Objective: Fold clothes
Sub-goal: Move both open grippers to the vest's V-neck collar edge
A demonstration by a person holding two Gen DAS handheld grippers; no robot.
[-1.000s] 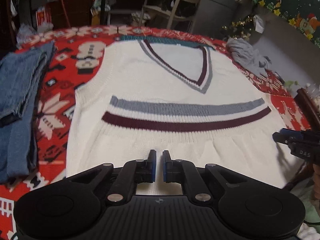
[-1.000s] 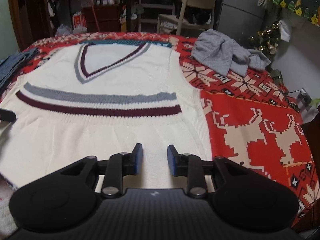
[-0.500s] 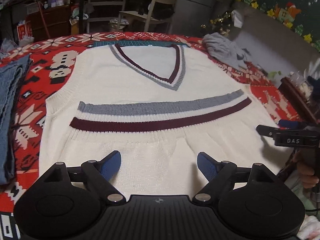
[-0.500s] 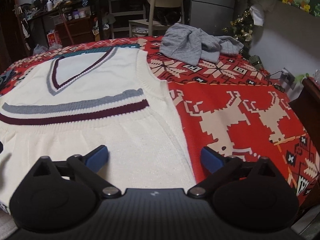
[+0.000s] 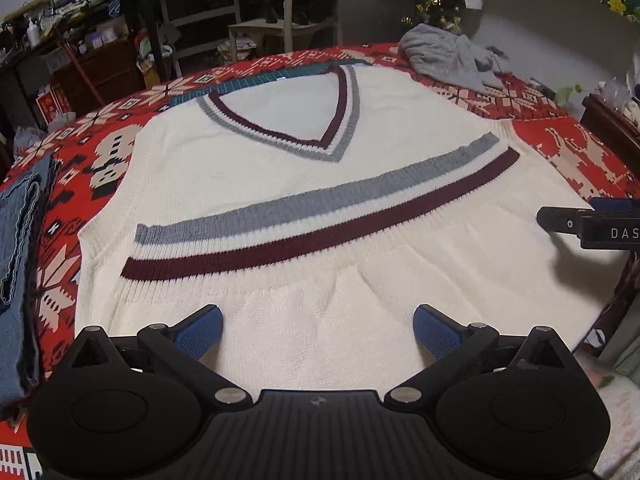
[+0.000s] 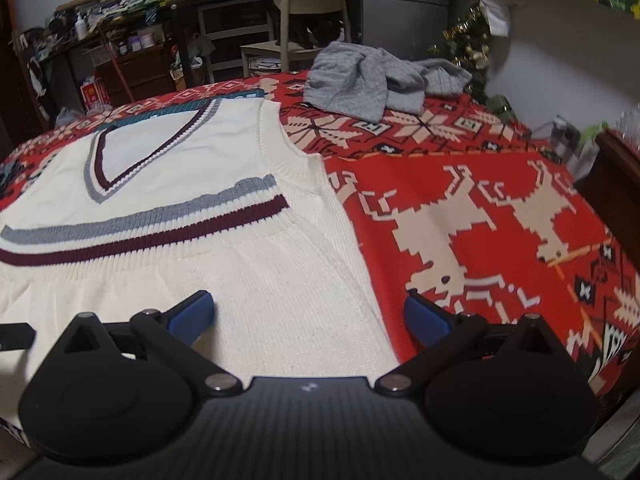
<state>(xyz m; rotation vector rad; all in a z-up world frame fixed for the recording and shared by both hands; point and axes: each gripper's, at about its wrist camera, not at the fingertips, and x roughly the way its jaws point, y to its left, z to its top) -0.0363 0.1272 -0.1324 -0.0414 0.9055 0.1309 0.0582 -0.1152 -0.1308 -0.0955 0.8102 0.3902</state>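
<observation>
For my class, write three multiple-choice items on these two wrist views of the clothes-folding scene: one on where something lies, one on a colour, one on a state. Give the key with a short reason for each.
1. Where does the grey garment lie?
A. on the vest
B. on the red cloth beyond the vest
C. on the chair

2. Which two stripes cross the chest of the white vest?
A. grey and maroon
B. green and yellow
C. blue and black

3. How do the left tongs and right tongs stand?
A. both shut
B. one shut
C. both open

Key: B, crumpled on the red cloth; A, grey above maroon; C, wide gaps between the blue pads, nothing held.
</observation>
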